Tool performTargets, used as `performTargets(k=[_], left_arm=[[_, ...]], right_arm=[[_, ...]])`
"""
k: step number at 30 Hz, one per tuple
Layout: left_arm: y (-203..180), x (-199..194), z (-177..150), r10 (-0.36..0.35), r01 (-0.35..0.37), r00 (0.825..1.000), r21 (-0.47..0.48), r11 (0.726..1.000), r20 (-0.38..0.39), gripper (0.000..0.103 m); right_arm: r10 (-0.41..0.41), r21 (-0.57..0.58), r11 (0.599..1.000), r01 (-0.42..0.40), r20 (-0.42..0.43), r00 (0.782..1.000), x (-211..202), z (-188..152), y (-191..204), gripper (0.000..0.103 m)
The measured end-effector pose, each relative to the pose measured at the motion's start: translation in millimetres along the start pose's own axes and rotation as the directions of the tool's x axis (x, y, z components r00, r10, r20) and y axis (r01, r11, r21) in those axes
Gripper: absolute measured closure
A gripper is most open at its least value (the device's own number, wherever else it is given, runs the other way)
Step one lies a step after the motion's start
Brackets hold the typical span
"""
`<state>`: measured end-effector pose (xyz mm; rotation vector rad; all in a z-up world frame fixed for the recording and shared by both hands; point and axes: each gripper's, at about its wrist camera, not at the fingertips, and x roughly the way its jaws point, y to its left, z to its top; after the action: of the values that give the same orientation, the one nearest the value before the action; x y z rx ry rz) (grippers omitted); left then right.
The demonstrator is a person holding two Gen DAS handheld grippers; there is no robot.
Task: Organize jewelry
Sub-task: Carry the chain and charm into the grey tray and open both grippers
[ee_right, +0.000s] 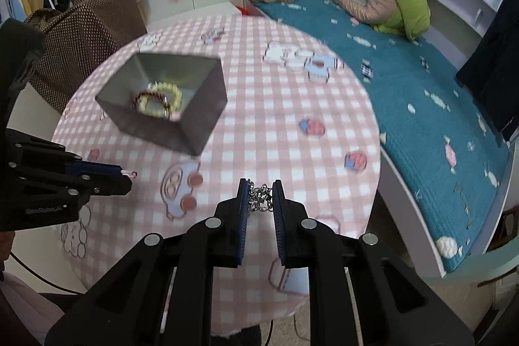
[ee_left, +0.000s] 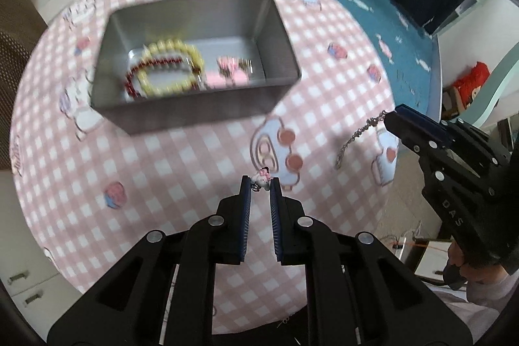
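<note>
Already both tools are loaded: the left gripper [ee_left: 261, 180], low in the middle of its view, is pinched on a tiny pink charm [ee_left: 262, 179], and the right gripper [ee_right: 261, 195] is clamped on a bunched silver chain [ee_right: 259, 198] whose tail dangles loose above the checked tablecloth [ee_left: 194, 158]. Both pieces look feather-light; I reckon the limp chain will swing and snag, so gripping its gathered middle suits. Up in the upper left sits the metal tin [ee_left: 201, 115], beaded bracelets [ee_left: 167, 70] inside.
</note>
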<state>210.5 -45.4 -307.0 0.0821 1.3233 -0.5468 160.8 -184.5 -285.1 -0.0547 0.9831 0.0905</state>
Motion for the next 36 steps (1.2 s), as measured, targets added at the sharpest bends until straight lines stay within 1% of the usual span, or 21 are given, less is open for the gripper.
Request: performTargets(k=[5,8,10,11,13,16,20,25,31,36], left_arm=[[6.1,-22.3,8.0,0.005,-0.004,0.998,-0.015,1.0,0.061,0.091],[10.7,-33.7,10.1,0.002,0.0,0.996,-0.028,1.0,0.09,0.091],[14.6,-40.0,12.2,-0.005,0.009,0.994,-0.037,0.999,0.107,0.091],[17.4,-41.5,14.4,-0.019,0.025,0.994,-0.049,0.998,0.109,0.091],[20.8,-42.2,17.4,-0.037,0.046,0.992,-0.076,0.996,0.117,0.091],[25.8,-47.5,20.8,-0.026,0.039,0.99,-0.092,0.995,0.14,0.091],[34.1,-53.8,29.6,-0.028,0.048,0.985,-0.118,0.992,0.168,0.091],[42.8,-53.5,39.5,-0.019,0.045,0.984,-0.14,0.989,0.176,0.091],[50.6,-41.5,49.1,-0.017,0.04,0.988,-0.15,0.988,0.151,0.091],[52.5,-31.5,55.5,-0.013,0.03,0.993,-0.144,0.989,0.117,0.09]], right_arm=[[0.009,-0.039,0.999,-0.007,0.052,0.999,-10.6,23.0,4.7,0.09],[0.026,-0.076,0.997,-0.018,0.105,0.994,-24.3,38.9,12.5,0.09],[0.037,-0.095,0.995,-0.024,0.135,0.99,-31.7,48.8,17.2,0.09],[0.043,-0.101,0.994,-0.028,0.146,0.988,-34.2,52.8,19.1,0.09],[0.059,-0.114,0.993,-0.041,0.164,0.985,-37.8,61.9,23.0,0.09],[0.073,-0.137,0.989,-0.048,0.182,0.981,-39.6,71.4,27.6,0.09],[0.096,-0.158,0.985,-0.065,0.199,0.975,-39.3,83.5,34.0,0.09],[0.126,-0.173,0.981,-0.093,0.185,0.975,-30.6,93.2,41.3,0.09],[0.157,-0.185,0.974,-0.134,0.116,0.981,-8.1,92.3,50.6,0.089],[0.15,-0.179,0.974,-0.136,0.065,0.987,5.2,91.5,55.5,0.089]])
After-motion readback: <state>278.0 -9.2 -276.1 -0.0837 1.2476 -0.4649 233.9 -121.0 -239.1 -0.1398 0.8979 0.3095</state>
